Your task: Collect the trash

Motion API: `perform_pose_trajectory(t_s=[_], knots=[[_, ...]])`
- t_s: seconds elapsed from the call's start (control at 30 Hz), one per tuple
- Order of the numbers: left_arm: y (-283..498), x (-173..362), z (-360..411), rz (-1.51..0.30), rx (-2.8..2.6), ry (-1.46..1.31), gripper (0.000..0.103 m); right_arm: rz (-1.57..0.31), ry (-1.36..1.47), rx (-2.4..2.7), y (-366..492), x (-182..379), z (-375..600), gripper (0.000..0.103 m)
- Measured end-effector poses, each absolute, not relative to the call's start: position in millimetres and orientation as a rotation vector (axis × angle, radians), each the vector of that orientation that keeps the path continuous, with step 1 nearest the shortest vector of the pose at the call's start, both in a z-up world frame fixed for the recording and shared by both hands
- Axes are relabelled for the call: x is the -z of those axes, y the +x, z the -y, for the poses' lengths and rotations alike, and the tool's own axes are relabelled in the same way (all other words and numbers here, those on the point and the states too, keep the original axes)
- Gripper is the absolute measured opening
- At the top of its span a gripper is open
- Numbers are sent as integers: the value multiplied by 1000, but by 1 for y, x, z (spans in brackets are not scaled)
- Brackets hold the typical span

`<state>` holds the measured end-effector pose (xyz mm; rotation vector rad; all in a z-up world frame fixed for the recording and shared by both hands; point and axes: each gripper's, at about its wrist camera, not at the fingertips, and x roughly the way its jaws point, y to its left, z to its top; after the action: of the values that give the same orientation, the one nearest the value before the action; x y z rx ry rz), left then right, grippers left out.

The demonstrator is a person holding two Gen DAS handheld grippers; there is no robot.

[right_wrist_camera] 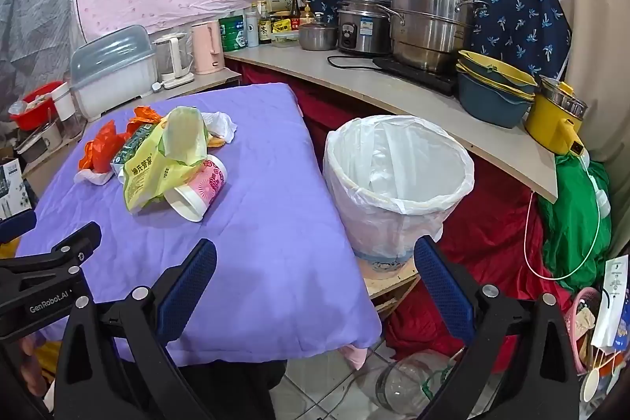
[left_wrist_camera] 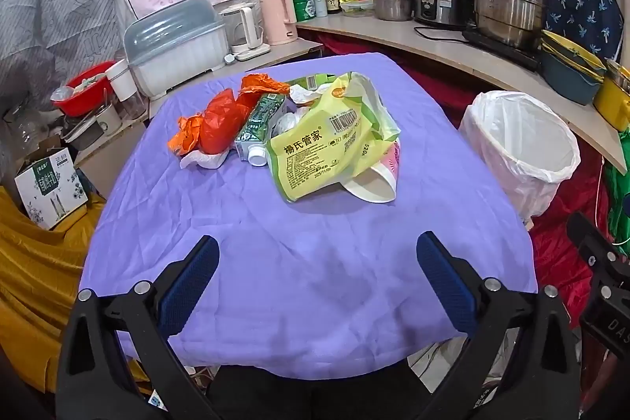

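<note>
My left claw and right claw, both released and empty, hover above the purple cloth; trash pile beside lined bin.

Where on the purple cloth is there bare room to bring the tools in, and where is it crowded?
The purple cloth is bare across its whole near half, between the open left tool and the yellow-green plastic packet, and along its right edge beside the white-lined bin. The far middle is crowded: orange plastic bag, green carton, pink paper cup.
</note>
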<state>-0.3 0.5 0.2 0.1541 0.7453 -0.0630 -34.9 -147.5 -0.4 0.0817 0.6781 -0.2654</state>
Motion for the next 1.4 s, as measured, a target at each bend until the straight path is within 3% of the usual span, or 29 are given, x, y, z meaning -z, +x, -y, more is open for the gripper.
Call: perform_pose_trajectory(t_s=[1.4], knots=[[3, 7, 4, -765, 61, 169, 96, -687, 89, 273, -38, 4, 152, 96]])
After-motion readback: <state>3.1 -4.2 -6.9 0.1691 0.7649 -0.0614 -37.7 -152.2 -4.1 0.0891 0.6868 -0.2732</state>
